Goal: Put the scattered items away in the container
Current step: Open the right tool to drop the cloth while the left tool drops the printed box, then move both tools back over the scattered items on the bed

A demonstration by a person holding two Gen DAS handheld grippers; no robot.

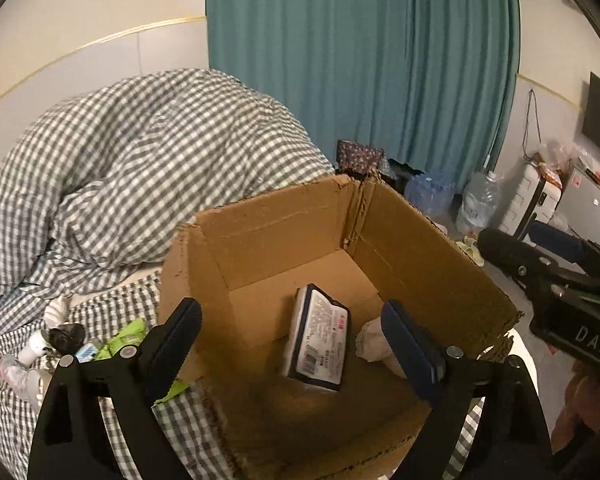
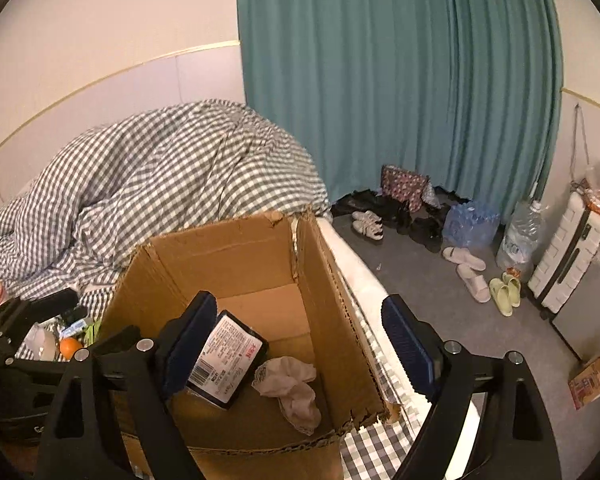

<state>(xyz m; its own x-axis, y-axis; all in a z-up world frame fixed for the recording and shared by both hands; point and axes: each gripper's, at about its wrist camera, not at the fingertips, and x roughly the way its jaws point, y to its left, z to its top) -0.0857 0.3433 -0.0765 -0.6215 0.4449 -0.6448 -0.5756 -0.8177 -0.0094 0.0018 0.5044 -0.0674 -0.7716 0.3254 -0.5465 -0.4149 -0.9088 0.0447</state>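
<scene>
My left tool (image 1: 292,330) hangs over the open cardboard box (image 1: 260,224), its jaws spread wide with nothing between the pads. My right tool (image 2: 300,334) is also apart and empty, poised above the same box from the other side.

Inside the box, a flat dark-edged packet (image 1: 320,340) with a white printed label leans on the floor of the carton, and a crumpled pale cloth (image 2: 290,384) lies just beside it (a sock, perhaps; I cannot tell).

The box stands on the bed, on the checked sheet (image 1: 100,320), near the heaped checked duvet (image 1: 140,152). To its left on the sheet a few things lie scattered: a green wrapper (image 1: 128,336), a small orange (image 2: 71,347), and a clear plastic piece (image 2: 40,340).
</scene>
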